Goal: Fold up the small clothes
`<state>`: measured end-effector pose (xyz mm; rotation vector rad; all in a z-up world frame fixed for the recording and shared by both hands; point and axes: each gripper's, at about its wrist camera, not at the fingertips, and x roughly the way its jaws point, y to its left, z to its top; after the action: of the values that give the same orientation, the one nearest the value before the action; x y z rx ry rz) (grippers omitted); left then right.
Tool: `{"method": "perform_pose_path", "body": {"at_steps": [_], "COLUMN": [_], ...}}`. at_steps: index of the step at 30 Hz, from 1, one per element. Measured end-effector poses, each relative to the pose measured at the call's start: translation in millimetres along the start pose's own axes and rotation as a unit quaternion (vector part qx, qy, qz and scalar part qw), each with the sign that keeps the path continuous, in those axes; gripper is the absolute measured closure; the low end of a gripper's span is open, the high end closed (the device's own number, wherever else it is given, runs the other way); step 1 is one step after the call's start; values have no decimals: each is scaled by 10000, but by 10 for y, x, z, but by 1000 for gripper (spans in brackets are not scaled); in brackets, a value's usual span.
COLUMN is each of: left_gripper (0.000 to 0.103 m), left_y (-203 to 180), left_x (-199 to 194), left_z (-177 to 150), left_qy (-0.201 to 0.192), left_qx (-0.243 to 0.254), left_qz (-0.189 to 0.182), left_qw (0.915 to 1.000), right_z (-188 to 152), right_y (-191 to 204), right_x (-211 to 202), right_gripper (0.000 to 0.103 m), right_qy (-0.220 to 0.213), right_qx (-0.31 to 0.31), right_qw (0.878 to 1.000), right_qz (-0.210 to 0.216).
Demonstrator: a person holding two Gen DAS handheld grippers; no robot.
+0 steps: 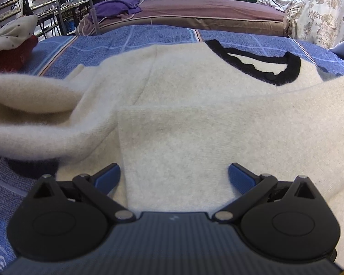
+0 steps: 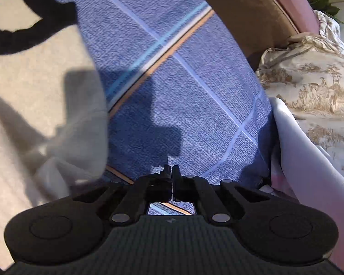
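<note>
A cream knit sweater with a black collar lies spread on the blue checked sheet. One sleeve is folded across its body toward me, and another part bulges up at the left. My left gripper is open, its blue pads either side of the folded sleeve's end, just above it. In the right wrist view the sweater fills the left side, with the collar at top left. My right gripper is shut and empty over the blue sheet, to the right of the sweater's edge.
A pile of white dotted and red clothes sits at the far left. A mauve bed with a purple cloth lies behind. A floral quilt and a pale fabric edge lie to the right.
</note>
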<state>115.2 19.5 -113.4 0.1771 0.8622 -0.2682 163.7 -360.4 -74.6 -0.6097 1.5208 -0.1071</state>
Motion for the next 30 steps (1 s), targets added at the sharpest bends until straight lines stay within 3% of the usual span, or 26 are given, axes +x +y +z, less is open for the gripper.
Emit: {"method": "perform_pose_path", "body": {"at_steps": [1, 3, 5, 7, 10, 12, 16, 17, 18, 20, 21, 22, 26, 28, 29, 30], "left_gripper": [0, 0, 0, 0, 0, 0, 0, 0, 0, 0, 0, 0, 0, 0, 0, 0], "left_y": [-5, -8, -18, -20, -31, -37, -25, -25, -26, -24, -21, -17, -21, -22, -23, -24], "left_x": [1, 5, 2, 0, 0, -1, 4, 5, 8, 8, 7, 5, 4, 10, 12, 9], "left_z": [0, -2, 0, 2, 11, 11, 7, 10, 10, 11, 3, -6, -20, -10, -8, -10], "left_qy": [3, 5, 6, 6, 27, 24, 14, 20, 19, 5, -14, -39, -87, -63, -58, -57], "left_qx": [6, 11, 22, 20, 19, 22, 15, 18, 17, 15, 12, 11, 9, 0, -4, -5], "left_qz": [6, 21, 40, 48, 75, 86, 43, 42, 43, 38, 30, 21, 23, 30, 34, 40], "left_qw": [10000, 10000, 10000, 10000, 10000, 10000, 10000, 10000, 10000, 10000, 10000, 10000, 10000, 10000, 10000, 10000], "right_z": [-51, -138, -212, -224, -121, -48, -16, -34, -79, -204, -265, -343, -607, -745, -825, -935], "right_y": [-72, -152, -159, -90, 50, 188, 347, 341, 338, 324, 314, 262, 96, 191, 245, 284], "right_x": [-50, -184, -386, -578, -609, -537, -212, -113, 12, 230, 258, 181, -301, -593, -744, -872], "right_gripper": [100, 80, 78, 70, 66, 68, 69, 69, 67, 60, 67, 72, 46, 44, 42, 35], "right_qy": [-223, -651, -1177, -1545, -1461, -1176, -37, 281, 541, 808, 673, 196, -1163, -1653, -1915, -2179], "right_qx": [198, 570, 684, 735, 689, 614, 390, 213, -20, -287, -378, -250, 1064, 1148, 1234, 1497], "right_qw": [9993, 9944, 9855, 9738, 9529, 9465, 9711, 9794, 9901, 9959, 9967, 9984, 9829, 9710, 9622, 9452], "right_qz": [241, 606, 1009, 1497, 2568, 2942, 2353, 1987, 1293, 297, 264, 463, 954, 1288, 1495, 1917]}}
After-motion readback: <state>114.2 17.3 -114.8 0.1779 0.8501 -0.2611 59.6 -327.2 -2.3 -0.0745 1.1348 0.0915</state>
